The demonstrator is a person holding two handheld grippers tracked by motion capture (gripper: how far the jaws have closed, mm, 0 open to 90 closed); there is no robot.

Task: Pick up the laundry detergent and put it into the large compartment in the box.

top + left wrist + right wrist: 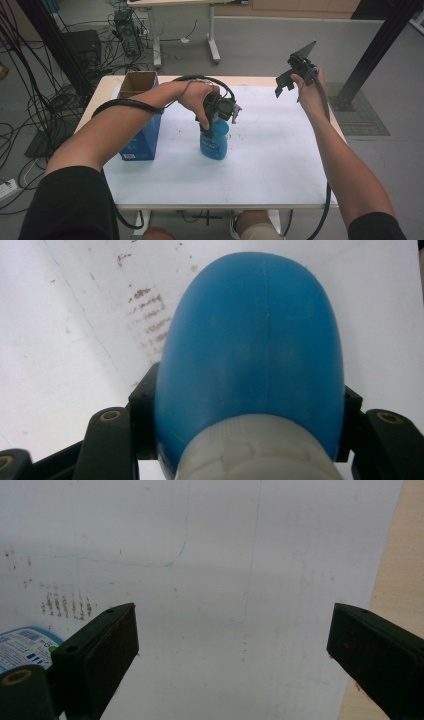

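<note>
Standing mid-bench on the white sheet [280, 165] is the blue bottle [214, 142], w/ the left hand-held gripper [216, 116] clamped round its shoulder just below the white cap [255, 450], probably to steady or lift it upright. Right hand-held gripper [289, 82] hangs in the air well right of the bottle, jaws wide apart, holding nothing, likely kept out of the way. Left of the bottle, near it, stands an open blue box [139, 117]. Plenty of bare sheet right of and in front of the bottle; bench [100, 95] edge well off.
</note>
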